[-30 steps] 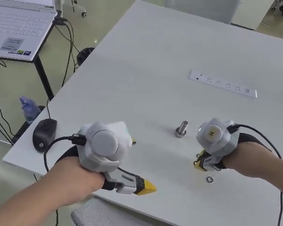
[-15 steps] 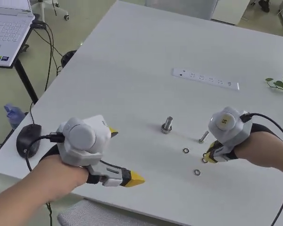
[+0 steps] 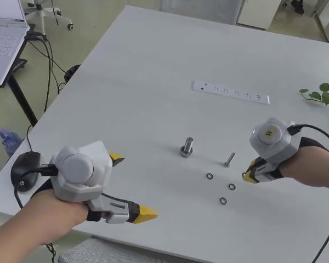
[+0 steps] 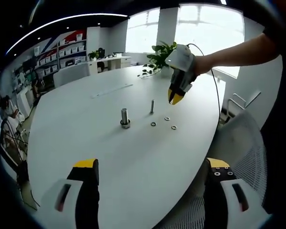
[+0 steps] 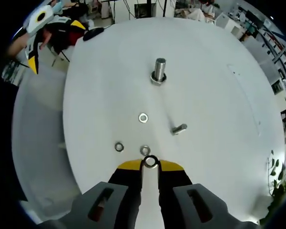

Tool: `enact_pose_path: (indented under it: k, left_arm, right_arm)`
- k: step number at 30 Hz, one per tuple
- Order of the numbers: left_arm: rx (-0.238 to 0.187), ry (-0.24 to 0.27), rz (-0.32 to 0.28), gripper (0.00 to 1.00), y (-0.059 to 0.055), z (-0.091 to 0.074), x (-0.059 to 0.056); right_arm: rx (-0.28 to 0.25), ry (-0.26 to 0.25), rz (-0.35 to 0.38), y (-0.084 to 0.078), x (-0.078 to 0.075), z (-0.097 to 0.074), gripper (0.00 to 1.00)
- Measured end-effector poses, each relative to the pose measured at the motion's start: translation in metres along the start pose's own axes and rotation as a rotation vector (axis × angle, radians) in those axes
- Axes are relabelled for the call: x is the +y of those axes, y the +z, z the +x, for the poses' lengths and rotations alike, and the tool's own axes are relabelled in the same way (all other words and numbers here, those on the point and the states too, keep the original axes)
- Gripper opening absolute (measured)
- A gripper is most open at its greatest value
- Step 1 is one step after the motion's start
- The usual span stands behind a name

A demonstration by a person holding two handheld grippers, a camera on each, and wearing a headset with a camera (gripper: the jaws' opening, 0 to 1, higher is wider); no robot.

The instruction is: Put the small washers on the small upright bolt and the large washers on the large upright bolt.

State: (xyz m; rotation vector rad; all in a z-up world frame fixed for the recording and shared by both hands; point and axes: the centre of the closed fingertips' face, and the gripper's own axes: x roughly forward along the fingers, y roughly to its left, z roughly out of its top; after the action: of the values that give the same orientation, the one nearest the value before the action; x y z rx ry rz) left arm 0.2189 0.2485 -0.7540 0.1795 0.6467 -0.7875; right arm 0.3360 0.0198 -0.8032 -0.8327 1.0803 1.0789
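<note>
The large bolt stands upright mid-table with a washer round its foot. The small bolt stands to its right. Three loose washers lie in front of the bolts. My right gripper hovers just right of them, shut on a washer pinched at its yellow tips. In the right gripper view the large bolt, small bolt and loose washers lie ahead. My left gripper is open and holds nothing near the table's front edge, left of the bolts.
A white power strip lies further back on the table. A plant sits at the right edge. A black mouse rests at the table's left corner. A laptop sits on a stand to the left. A chair is by the front edge.
My right gripper has moved to the right, away from the spot in front of the bolts, uncovering the loose washers. The head camera has shifted. The left gripper stays open in place.
</note>
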Motion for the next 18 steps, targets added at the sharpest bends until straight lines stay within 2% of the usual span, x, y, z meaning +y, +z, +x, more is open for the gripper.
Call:
enact_pose_path:
  k: [8, 11, 14, 18]
  left_arm:
    - [-0.005, 0.002, -0.007, 0.92, -0.002, -0.002, 0.006]
    - [0.009, 0.023, 0.040, 0.91, -0.003, -0.002, 0.010]
    - [0.017, 0.012, 0.030, 0.92, -0.005, 0.000, 0.008]
    - [0.025, 0.010, 0.049, 0.91, -0.006, 0.000, 0.008]
  right_arm:
    - [-0.023, -0.020, 0.019, 0.015, -0.016, -0.008, 0.12]
    - [-0.022, -0.039, 0.025, 0.019, -0.026, -0.009, 0.12]
    - [-0.026, -0.046, 0.022, 0.025, -0.033, -0.010, 0.12]
    - [-0.033, -0.053, 0.013, 0.032, -0.040, -0.009, 0.12]
